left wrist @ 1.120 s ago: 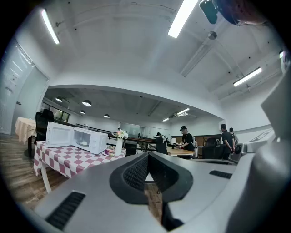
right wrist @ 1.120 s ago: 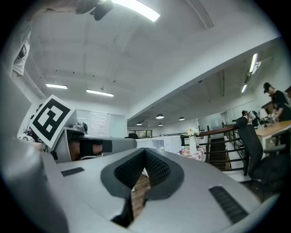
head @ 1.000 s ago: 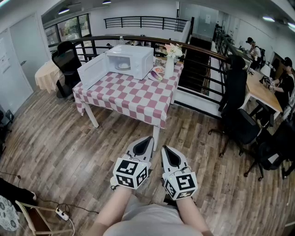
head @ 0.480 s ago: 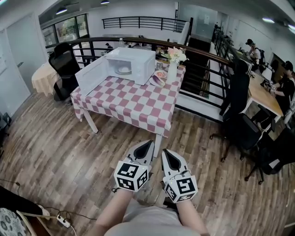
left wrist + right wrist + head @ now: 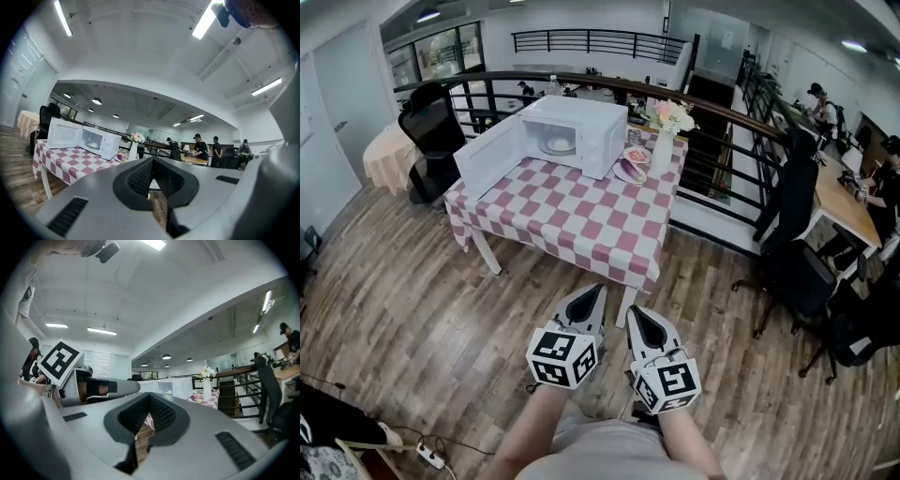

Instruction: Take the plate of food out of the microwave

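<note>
The plate of food [image 5: 558,145], where are we seeing it?

We are seeing it sitting inside the microwave [image 5: 581,127], at the far end of the checked table [image 5: 581,220]. The microwave's door [image 5: 490,157] is hanging open to the left.

What are we noticing to the right of the microwave?

A vase of flowers [image 5: 664,141] is standing there, with a small dish [image 5: 630,171] lying just beside it on its left.

And how are we holding the grippers?

We are holding them side by side over the wooden floor [image 5: 412,309], on the near side of the table and well apart from the plate. The left gripper [image 5: 600,289] is showing its fingers pressed together with nothing between them, and the right gripper [image 5: 634,309] is looking the same.
</note>
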`<state>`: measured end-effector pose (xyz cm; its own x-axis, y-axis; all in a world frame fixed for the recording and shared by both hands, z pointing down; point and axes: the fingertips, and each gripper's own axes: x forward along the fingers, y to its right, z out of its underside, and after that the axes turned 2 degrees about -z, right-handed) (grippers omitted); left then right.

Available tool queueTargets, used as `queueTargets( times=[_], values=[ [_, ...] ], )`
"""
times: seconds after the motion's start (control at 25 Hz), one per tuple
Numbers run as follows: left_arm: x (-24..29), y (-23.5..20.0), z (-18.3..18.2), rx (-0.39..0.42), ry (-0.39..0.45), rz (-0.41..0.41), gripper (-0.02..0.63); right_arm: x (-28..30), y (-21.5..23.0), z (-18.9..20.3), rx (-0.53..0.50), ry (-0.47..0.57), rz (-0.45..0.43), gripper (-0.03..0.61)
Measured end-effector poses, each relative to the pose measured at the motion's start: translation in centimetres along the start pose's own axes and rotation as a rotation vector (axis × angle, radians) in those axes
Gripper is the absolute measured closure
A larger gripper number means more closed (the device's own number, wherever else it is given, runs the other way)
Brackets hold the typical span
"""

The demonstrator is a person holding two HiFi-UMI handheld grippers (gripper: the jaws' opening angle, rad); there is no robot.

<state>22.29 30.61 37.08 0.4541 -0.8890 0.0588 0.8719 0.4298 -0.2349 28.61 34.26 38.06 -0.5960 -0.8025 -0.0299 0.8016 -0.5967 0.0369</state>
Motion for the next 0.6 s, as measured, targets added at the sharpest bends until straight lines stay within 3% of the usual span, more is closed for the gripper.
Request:
queueTargets(
  times=[0.6],
  values=[
    [3.6, -9.1, -3.1, -0.023, -0.01, -0.003, 0.612, 10.3, -0.9, -0.4, -0.005, -0.024, 0.007, 0.555]
  ],
)
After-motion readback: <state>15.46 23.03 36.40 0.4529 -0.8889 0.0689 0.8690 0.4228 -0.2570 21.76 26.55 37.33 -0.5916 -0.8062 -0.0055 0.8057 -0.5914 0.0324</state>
